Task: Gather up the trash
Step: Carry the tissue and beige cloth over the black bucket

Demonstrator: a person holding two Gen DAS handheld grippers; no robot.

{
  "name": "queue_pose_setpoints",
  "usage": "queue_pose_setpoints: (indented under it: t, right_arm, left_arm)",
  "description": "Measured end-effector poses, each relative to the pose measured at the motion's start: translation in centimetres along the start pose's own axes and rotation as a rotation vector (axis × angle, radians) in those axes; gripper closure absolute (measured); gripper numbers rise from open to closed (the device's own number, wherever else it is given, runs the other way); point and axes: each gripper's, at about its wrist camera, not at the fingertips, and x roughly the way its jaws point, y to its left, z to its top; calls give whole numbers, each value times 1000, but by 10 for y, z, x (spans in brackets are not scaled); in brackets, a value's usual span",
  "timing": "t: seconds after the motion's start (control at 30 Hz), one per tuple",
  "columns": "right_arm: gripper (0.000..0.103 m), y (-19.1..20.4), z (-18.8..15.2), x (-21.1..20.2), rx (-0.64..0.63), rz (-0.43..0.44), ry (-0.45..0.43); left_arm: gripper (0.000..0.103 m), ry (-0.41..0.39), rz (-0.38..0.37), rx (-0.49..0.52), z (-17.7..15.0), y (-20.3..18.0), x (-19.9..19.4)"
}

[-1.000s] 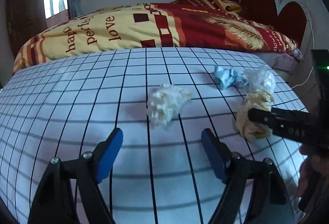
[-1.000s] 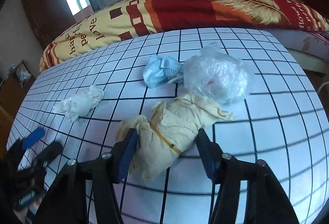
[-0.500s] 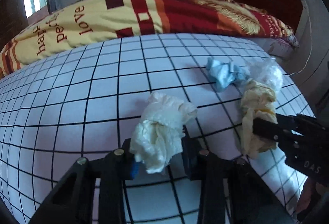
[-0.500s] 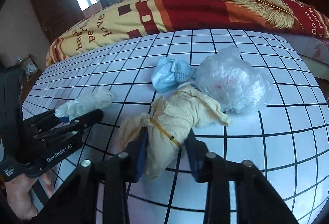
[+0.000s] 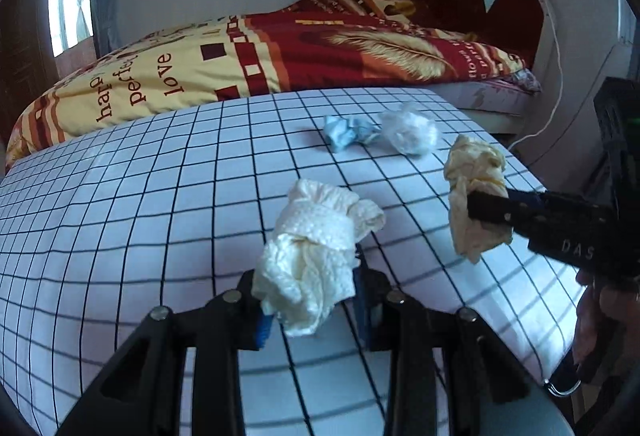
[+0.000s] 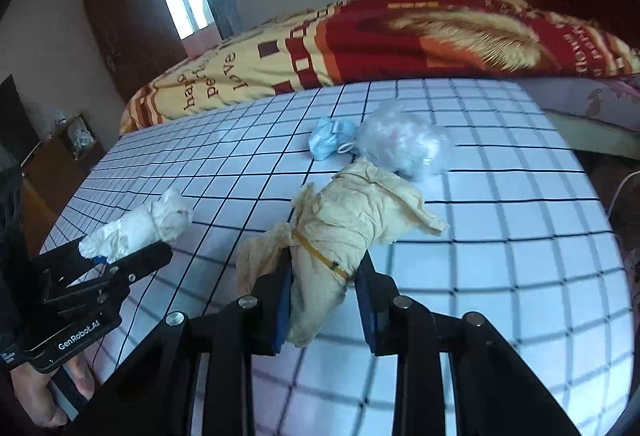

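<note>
My left gripper (image 5: 312,300) is shut on a crumpled white paper towel (image 5: 316,252), lifted off the grid-patterned tablecloth (image 5: 160,204). The same towel (image 6: 136,226) shows at the left in the right wrist view, clamped in the left gripper (image 6: 120,256). My right gripper (image 6: 324,300) is shut on a crumpled yellow paper wad (image 6: 348,224) with a rubber band round it, also raised; in the left wrist view this wad (image 5: 474,196) hangs from the right gripper (image 5: 484,210). A crumpled blue face mask (image 6: 330,142) and a clear plastic bag ball (image 6: 404,144) lie on the table beyond.
A bed with a red and yellow blanket (image 5: 280,56) runs along the table's far edge, its headboard (image 5: 480,4) at the right. A white cable (image 5: 556,76) hangs by the wall at the right. A wooden door (image 6: 132,32) and small cabinet (image 6: 64,156) stand at the left.
Both grippers closed: the left on the white paper towel, the right on the yellow wad. Both then lifted their trash off the table and pulled back from the mask and plastic ball.
</note>
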Motion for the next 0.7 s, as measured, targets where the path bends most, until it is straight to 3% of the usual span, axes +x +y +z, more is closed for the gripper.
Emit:
queue_pose_setpoints:
  t: [0.7]
  right_arm:
    - [72, -56, -80, -163, -19, -152, -141]
  left_arm:
    - [69, -49, -119, 75, -51, -106, -57]
